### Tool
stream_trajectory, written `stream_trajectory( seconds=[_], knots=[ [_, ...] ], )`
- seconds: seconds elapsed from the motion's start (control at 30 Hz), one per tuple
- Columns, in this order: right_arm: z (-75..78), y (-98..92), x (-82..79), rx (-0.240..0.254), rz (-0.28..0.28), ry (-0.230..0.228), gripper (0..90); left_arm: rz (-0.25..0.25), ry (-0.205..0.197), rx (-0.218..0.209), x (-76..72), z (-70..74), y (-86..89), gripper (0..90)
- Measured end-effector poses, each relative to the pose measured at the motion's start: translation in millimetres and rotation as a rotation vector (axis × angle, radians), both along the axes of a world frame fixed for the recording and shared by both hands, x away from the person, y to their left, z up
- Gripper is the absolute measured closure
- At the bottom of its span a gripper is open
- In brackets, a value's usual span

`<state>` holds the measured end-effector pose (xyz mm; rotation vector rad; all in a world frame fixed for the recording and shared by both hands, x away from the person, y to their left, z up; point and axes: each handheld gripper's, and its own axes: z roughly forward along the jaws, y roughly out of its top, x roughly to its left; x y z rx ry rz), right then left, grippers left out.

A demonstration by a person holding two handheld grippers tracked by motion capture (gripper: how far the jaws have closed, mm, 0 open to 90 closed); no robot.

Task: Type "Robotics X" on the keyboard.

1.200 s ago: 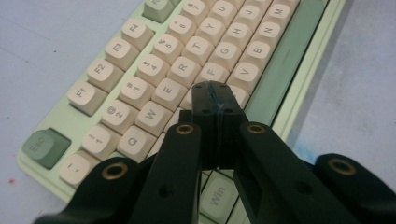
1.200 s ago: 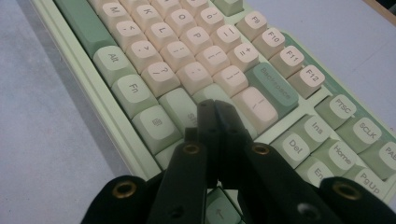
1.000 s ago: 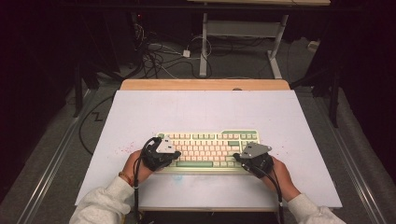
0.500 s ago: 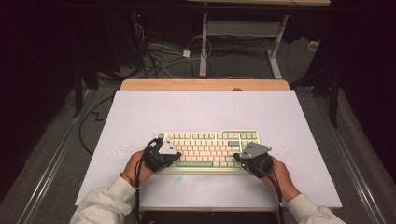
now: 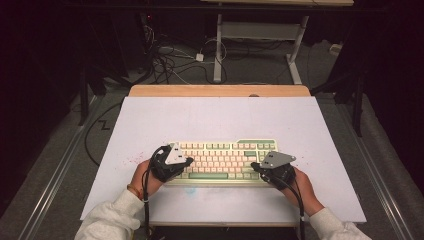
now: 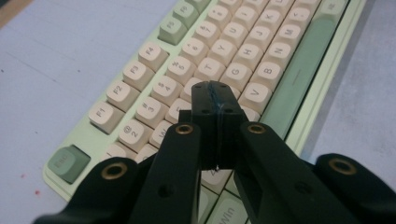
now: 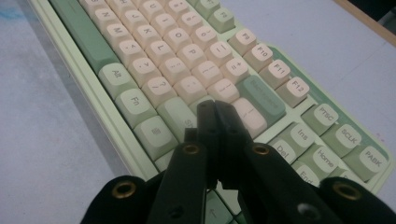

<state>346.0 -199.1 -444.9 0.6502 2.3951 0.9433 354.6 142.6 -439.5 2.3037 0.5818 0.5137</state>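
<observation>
typing work is looking under way rather than finished, judging by both tools sitting over keys. going left to right: the left tool [image 5: 186, 161], jaws pressed together and holding nothing, is hovering over the left-hand letter keys of the pale green plastic keyboard with cream keycaps [image 5: 222, 155]; whether it is touching a key i cannot tell. that keyboard is lying flat near the front of the white bench [image 5: 220, 115], its long axis running left to right, space bar facing the person. the right tool [image 5: 255, 165], likewise closed and empty, is poised over the right-hand keys.
</observation>
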Motion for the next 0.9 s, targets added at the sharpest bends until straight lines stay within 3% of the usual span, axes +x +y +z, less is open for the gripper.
stream_trajectory(
  seconds=[0.17, 0.37, 0.5, 0.63, 0.73, 0.9],
  knots=[
    [6.0, -1.5, -2.2, 0.03, -0.005, -0.026, 87.7, 0.004, -0.025, -0.019, -1.2, 1.5, 1.6, 83.4],
    [11.5, -4.9, -3.6, 0.058, -0.011, -0.05, 86.1, 0.011, -0.051, -0.012, -2.9, 0.4, 0.2, 79.9],
    [12.7, -5.1, -4.7, 0.068, -0.007, -0.064, 81.0, 0.015, -0.067, -0.007, -3.5, 0.5, -0.1, 71.1],
    [13.6, -5.4, -5.4, 0.076, -0.006, -0.078, 75.2, 0.016, -0.086, -0.007, -4.1, -0.5, -1.4, 54.9],
    [14.0, -5.7, -5.7, 0.081, -0.013, -0.084, 72.1, 0.011, -0.096, -0.004, -4.7, -1.5, -1.9, 49.6],
    [13.6, -5.1, -6.1, 0.076, -0.012, -0.093, 65.4, 0.045, -0.132, -0.005, -6.5, -2.6, -1.7, 34.0]
  ],
)
